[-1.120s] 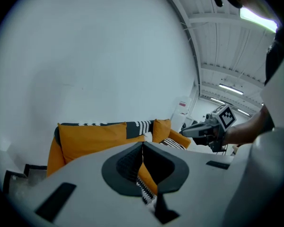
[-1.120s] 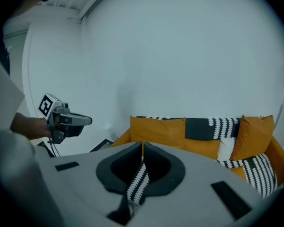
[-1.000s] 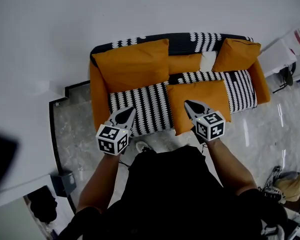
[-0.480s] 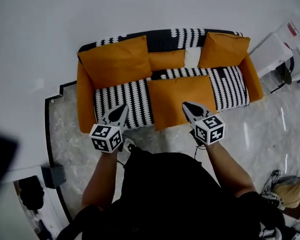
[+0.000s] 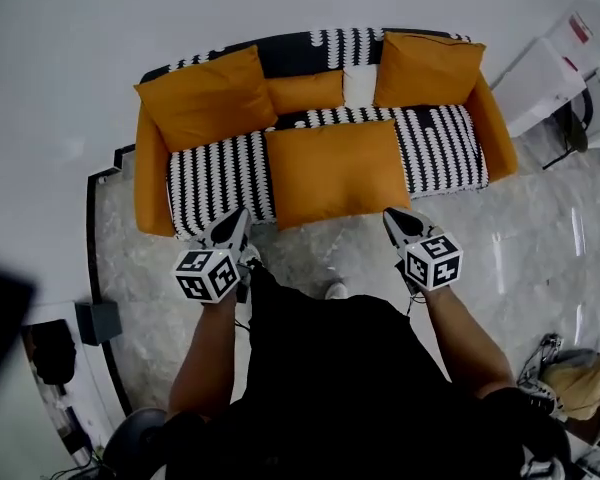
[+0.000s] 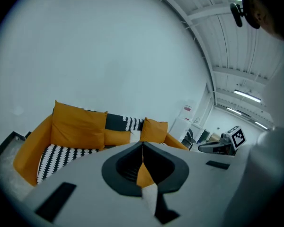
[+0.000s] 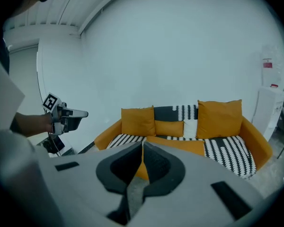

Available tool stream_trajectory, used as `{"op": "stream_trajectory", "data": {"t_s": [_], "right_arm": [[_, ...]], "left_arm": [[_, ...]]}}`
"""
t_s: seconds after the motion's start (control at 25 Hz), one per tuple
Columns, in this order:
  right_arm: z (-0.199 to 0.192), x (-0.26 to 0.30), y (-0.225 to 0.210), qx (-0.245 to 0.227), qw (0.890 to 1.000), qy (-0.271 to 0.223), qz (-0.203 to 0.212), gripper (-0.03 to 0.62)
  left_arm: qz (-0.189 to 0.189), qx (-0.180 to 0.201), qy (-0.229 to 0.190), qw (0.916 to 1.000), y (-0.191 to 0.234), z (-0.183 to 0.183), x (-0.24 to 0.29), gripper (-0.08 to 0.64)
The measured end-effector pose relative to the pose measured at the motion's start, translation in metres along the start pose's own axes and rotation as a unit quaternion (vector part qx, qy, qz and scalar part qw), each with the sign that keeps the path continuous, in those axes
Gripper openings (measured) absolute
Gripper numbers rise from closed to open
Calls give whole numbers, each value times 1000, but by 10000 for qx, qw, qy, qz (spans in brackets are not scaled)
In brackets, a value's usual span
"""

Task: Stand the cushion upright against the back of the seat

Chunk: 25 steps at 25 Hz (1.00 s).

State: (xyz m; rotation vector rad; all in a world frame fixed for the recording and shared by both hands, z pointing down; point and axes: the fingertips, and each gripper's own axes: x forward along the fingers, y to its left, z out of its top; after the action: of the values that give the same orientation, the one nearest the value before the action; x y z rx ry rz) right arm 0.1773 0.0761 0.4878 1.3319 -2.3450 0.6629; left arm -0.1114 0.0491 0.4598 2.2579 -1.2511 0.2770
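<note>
**Cushion** (image 5: 332, 171). Orange and soft, it lies flat on the striped seat (image 5: 212, 173) of the sofa (image 5: 152, 183), about mid-width. Its front edge reaches the seat's front or slightly overhangs it. It is not upright, and its rear edge stops short of the backrest (image 5: 290, 56).

**Backrest.** Black and white. Three orange pillows (image 5: 205, 98) and a small white one lean on it already. The middle pair are low and stand directly behind the cushion.

**Left gripper** (image 5: 236, 220). The jaws are closed together and hold nothing. It is over the floor (image 5: 310, 253), just before the seat's front edge, to the left of the cushion's front left corner and clear of it.

**Right gripper** (image 5: 396, 218). The jaws are pressed together and empty. It is over the floor, just in front of the cushion's front right corner and to its right, not touching.

**Step in hand.** This is the approach, judged from how things lie. You face the sofa with a gripper on either side of the cushion's front edge, and no grasp has been made.

**Next move, as a judgement.**
- Open both jaws before you reach in, since closed tips would only push the fabric.
- Take the cushion at its two front corners or side edges.
- Lift the front and tip it back until it stands on its rear edge against the backrest, in front of the low middle pillows.
- Expect sag. Grip evenly on both sides so that it does not fold or slump sideways.
</note>
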Motion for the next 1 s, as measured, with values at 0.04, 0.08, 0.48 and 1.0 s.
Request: {"op": "stream_trajectory", "data": {"t_s": [0.04, 0.08, 0.48, 1.0], "right_arm": [[-6, -10, -9, -16, 10000, 29, -46, 40], [-11, -18, -19, -2, 9999, 48, -100, 40], [-40, -35, -60, 595, 9969, 20, -512, 40], [-32, 10, -114, 475, 9926, 398, -1040, 40]], "left_arm": [[-11, 52, 14, 10000, -10, -1, 1, 18], [-14, 154, 40, 9999, -19, -2, 3, 18], [114, 775, 686, 9946, -20, -24, 11, 18], [-162, 1004, 1069, 9891, 29, -8, 85, 18]]}}
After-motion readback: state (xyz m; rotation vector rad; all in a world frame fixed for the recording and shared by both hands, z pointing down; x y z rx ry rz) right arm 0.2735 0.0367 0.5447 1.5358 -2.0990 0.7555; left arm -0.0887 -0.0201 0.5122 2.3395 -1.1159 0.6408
